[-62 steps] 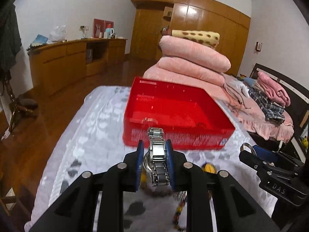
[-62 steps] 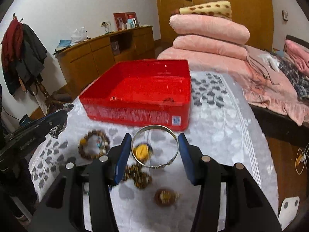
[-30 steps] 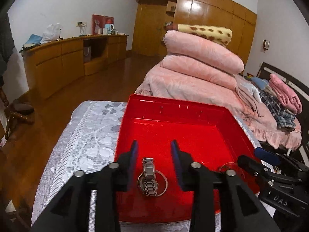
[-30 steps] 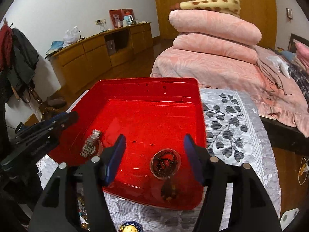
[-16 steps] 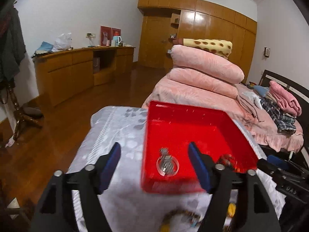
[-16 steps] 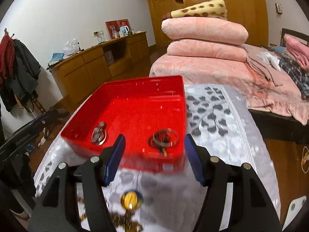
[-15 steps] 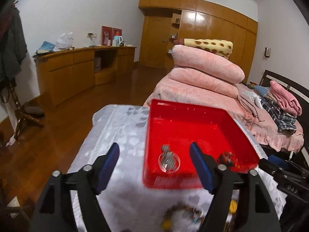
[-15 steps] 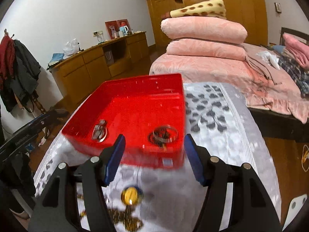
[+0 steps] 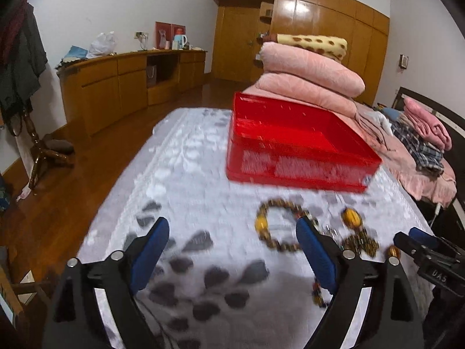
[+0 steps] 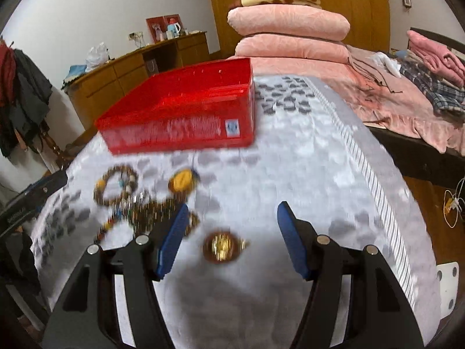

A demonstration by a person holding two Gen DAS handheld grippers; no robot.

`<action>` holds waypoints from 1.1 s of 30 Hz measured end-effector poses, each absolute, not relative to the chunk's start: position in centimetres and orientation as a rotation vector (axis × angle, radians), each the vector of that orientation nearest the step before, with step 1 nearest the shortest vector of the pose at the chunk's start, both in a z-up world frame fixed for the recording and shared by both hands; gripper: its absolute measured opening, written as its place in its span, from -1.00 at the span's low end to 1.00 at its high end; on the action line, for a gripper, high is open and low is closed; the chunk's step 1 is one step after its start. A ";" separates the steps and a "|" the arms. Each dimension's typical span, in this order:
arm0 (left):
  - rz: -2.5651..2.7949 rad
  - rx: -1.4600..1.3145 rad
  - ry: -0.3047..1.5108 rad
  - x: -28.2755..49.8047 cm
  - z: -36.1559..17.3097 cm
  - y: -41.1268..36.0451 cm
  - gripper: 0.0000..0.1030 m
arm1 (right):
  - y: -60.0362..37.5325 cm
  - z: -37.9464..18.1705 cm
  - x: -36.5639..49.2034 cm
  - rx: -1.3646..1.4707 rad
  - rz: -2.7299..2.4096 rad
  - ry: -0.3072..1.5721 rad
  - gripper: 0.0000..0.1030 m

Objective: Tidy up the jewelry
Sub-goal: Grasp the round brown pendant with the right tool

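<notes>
Grey patterned cloth (image 9: 203, 174) in a bedroom; red tray (image 9: 296, 157) at the back, bead bracelet (image 9: 276, 226) nearer. Left gripper (image 9: 232, 250) and right gripper (image 10: 229, 235) both gape empty (only right view shows a gold pendant (image 10: 222, 245)).

This is a bedroom in a home. A wall of wooden wardrobes (image 9: 302, 26) is filling the far end of the room, and a long low wooden cabinet (image 9: 128, 84) is running along the left wall, carrying a kettle (image 9: 180, 37), framed pictures and a plastic bag (image 9: 101, 48). Folded pink quilts (image 9: 311, 84) are lying stacked at the far side with a spotted yellow blanket (image 9: 314, 45) on top, and more folded clothes (image 9: 424, 133) are lying on the bed at the right. Coats (image 9: 20, 58) are hanging on a stand at the near left, above a polished wooden floor (image 9: 72, 186).
</notes>
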State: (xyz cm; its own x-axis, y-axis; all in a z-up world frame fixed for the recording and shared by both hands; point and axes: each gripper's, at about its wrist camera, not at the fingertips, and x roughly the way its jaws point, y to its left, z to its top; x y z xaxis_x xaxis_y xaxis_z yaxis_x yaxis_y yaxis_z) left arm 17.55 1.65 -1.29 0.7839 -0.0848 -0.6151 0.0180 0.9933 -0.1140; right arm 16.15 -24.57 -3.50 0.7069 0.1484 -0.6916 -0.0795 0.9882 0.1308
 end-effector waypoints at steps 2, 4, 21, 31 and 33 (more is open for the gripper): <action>-0.068 -0.099 0.683 16.9 -1.7 1.2 0.70 | -24.5 -4.1 15.5 0.094 0.129 0.793 0.20; -0.072 -0.096 0.698 16.5 -2.2 0.6 0.70 | -24.5 -4.4 15.0 0.095 0.133 0.800 0.20; -0.102 -0.096 0.723 16.2 -3.1 -0.6 0.70 | -23.2 -5.0 15.8 0.064 0.158 0.848 -0.31; -0.105 -0.095 0.731 16.4 -3.3 -0.8 0.70 | -23.0 -5.1 15.8 0.042 0.152 0.854 -0.39; -0.104 -0.095 0.731 16.4 -3.4 -0.9 0.70 | -22.9 -5.1 15.7 0.037 0.152 0.853 -0.39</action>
State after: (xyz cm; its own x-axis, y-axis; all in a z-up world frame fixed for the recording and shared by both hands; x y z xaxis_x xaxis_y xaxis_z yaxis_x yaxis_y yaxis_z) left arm 16.43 -0.89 -3.40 0.7395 -0.1278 -0.6610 0.0618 0.9906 -0.1224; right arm 15.67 -22.94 -5.10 0.6476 0.1481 -0.7475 -0.1188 0.9886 0.0930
